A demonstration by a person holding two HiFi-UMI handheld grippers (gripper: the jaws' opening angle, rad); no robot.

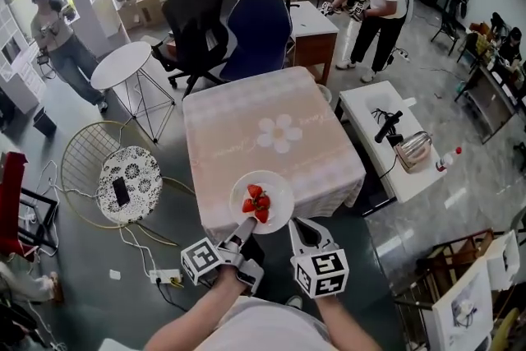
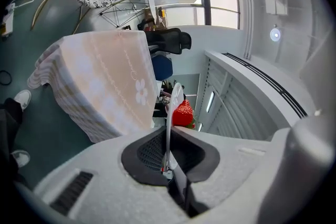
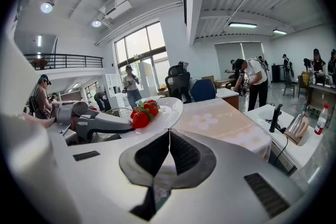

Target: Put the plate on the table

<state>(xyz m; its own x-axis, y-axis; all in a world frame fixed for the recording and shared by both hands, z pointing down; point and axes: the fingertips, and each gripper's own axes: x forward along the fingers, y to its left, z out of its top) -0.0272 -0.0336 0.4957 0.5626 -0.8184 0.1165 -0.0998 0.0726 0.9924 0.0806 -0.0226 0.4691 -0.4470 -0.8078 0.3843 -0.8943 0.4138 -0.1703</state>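
A white plate (image 1: 277, 187) with red strawberries (image 1: 256, 203) hangs over the near edge of the square table (image 1: 263, 127), which wears a pink cloth with a flower print. My left gripper (image 1: 244, 228) is shut on the plate's near rim. In the left gripper view the plate (image 2: 176, 93) stands edge-on between the jaws, with the strawberries (image 2: 182, 114) beside it. My right gripper (image 1: 301, 224) sits just right of the plate, shut and holding nothing. In the right gripper view its closed tips (image 3: 169, 132) lie below the plate (image 3: 169, 106).
A black chair (image 1: 197, 20) and a blue chair (image 1: 259, 29) stand at the table's far side. A wire chair with a patterned cushion (image 1: 127, 183) is at the left, a low white table (image 1: 386, 136) at the right. A power strip (image 1: 164, 276) lies on the floor.
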